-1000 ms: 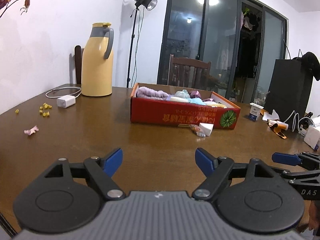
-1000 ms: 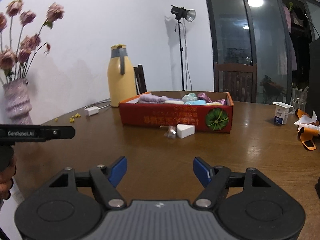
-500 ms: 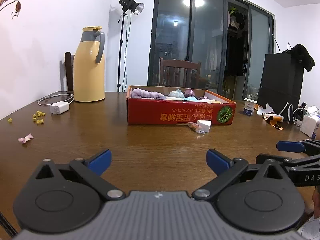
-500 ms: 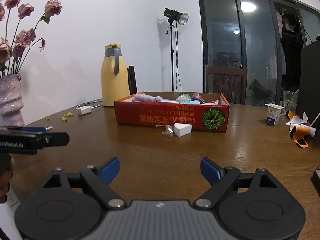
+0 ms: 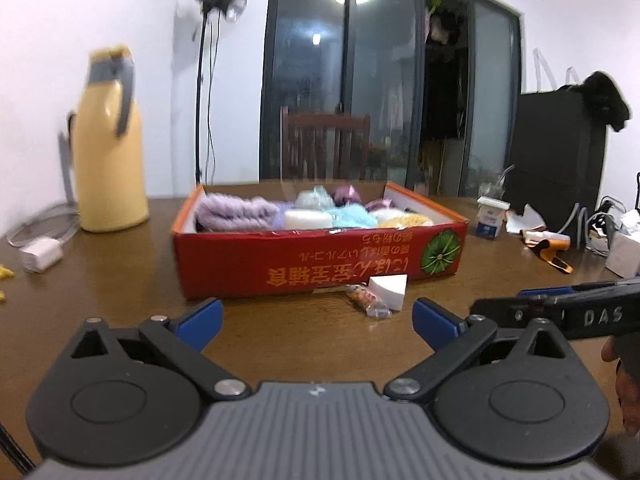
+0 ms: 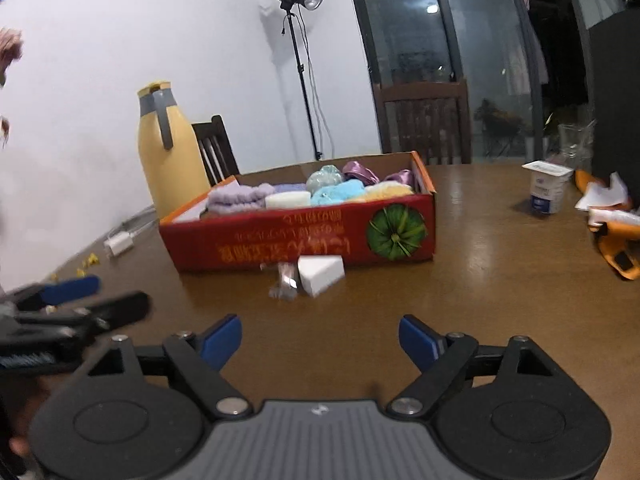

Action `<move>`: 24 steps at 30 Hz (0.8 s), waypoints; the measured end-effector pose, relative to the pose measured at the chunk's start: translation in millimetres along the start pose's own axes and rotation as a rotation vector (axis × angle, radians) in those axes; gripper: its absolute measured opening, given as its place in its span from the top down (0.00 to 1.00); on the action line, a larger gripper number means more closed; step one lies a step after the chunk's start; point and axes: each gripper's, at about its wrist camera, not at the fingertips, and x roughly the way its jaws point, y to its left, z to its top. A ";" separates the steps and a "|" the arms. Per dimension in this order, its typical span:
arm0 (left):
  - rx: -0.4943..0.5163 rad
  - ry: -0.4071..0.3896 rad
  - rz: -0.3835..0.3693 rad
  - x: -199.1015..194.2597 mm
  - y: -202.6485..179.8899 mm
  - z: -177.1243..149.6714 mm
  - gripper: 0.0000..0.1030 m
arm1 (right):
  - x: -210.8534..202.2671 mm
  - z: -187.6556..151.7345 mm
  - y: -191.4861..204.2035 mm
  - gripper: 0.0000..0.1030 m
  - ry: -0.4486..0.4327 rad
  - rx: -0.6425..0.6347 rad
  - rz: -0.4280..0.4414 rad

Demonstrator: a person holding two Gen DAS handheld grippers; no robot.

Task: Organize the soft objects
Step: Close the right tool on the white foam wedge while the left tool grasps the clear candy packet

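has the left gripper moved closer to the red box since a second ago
Yes. The left gripper has come nearer the red box, which looms larger in the left wrist view.

Before you, mid-frame on the table (image 5: pixel 120 280): box (image 5: pixel 320 264) holding soft items (image 5: pixel 240 212). Just in front of it, a wedge sponge (image 5: pixel 390 286) beside a wrapped sweet (image 5: pixel 368 300). Flask (image 5: pixel 110 152) upper left; cup (image 6: pixel 546 186) upper right

surface: brown wooden table (image 5: pixel 120 280) | lying on it: red cardboard box (image 5: pixel 320 264) mid-table; white wedge (image 5: pixel 388 285) and small wrapped item, possibly candy (image 5: pixel 368 300), sitting just before box | left: yellow jug (image 5: pixel 110 148), white charger (image 5: pixel 40 255) | right: yogurt cup (image 6: pixel 546 187), orange tool (image 5: pixel 554 256)
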 end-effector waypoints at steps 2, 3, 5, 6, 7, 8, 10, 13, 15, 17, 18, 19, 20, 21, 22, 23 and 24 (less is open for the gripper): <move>-0.035 0.033 -0.045 23.9 1.7 10.1 0.05 | 21.8 14.7 -11.3 0.29 0.033 0.056 0.042; -0.042 0.049 -0.053 35.0 1.2 13.8 0.08 | 31.4 20.8 -15.1 0.33 0.039 0.069 0.039; -0.028 0.068 -0.066 52.6 -2.0 18.4 0.22 | 48.5 31.0 -19.0 0.34 0.042 0.066 0.022; -0.017 0.076 -0.080 61.1 -4.2 19.7 0.26 | 56.5 35.3 -19.9 0.34 0.044 0.057 0.019; -0.011 0.088 -0.092 69.6 -6.0 21.0 0.32 | 65.3 39.6 -20.2 0.37 0.046 0.044 0.014; -0.010 0.107 -0.110 77.6 -7.7 22.3 0.34 | 71.0 42.5 -20.2 0.42 0.046 0.038 0.003; 0.001 0.152 -0.146 94.6 -12.1 23.4 0.34 | 80.5 48.4 -25.4 0.42 0.042 0.040 -0.006; 0.045 0.199 -0.139 114.3 -19.8 21.9 0.57 | 84.5 53.8 -35.7 0.42 0.029 0.066 -0.012; 0.047 0.215 -0.142 120.4 -18.8 19.8 0.73 | 84.7 54.4 -39.2 0.42 0.031 0.066 -0.015; 0.045 0.216 -0.166 118.4 -15.7 16.9 0.78 | 86.4 54.1 -36.9 0.42 0.049 0.042 -0.003; 0.060 0.212 -0.167 116.1 -15.9 15.9 0.80 | 87.8 53.3 -32.7 0.42 0.060 0.017 0.006; 0.072 0.208 -0.164 113.9 -15.5 15.3 0.82 | 88.0 51.6 -28.4 0.42 0.069 -0.006 0.012; 0.072 0.208 -0.159 111.8 -14.8 15.6 0.84 | 89.4 50.4 -23.6 0.42 0.074 -0.028 0.016; 0.070 0.213 -0.156 108.9 -12.2 15.1 0.84 | 92.9 49.0 -18.2 0.42 0.080 -0.053 0.017; 0.069 0.214 -0.149 106.1 -9.7 14.7 0.85 | 97.4 47.6 -12.9 0.42 0.090 -0.078 0.010; 0.066 0.214 -0.133 102.9 -5.9 14.5 0.86 | 102.8 46.3 -8.6 0.42 0.101 -0.099 -0.004; 0.066 0.206 -0.118 98.0 -1.9 14.0 0.86 | 106.8 45.1 -5.6 0.42 0.112 -0.112 -0.015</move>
